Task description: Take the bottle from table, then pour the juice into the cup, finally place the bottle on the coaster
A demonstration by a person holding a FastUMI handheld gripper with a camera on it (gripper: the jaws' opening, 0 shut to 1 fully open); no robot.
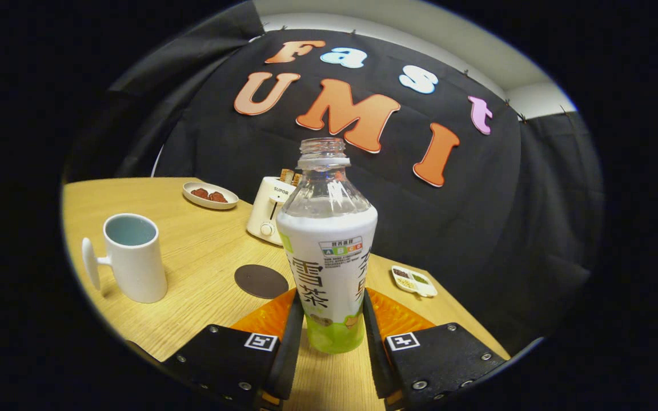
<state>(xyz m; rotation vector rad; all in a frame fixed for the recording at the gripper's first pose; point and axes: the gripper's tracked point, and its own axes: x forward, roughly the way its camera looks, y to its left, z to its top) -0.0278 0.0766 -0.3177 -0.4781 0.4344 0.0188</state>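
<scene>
Tongs (pixel 333 334) pinch the uncapped bottle (pixel 329 257) by its lower body, apparently just above the surface (pixel 203 251); pouring into the mug (pixel 133 257) at ten o'clock and parking on the coaster (pixel 260 281) both remain.

The toaster (pixel 269 212) reads "SUPOR" — the bottle (pixel 329 251) held between the tool's (pixel 329 337) fingers shows "雪茶".

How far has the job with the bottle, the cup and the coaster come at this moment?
Done: the claw grips the uncapped bottle, both fingers pressing its lower body. In hand: taking it off the table; whether it is lifted I cannot tell. Left: pouring into the white cup, whose contents are unclear, then setting the bottle on the dark coaster.
</scene>
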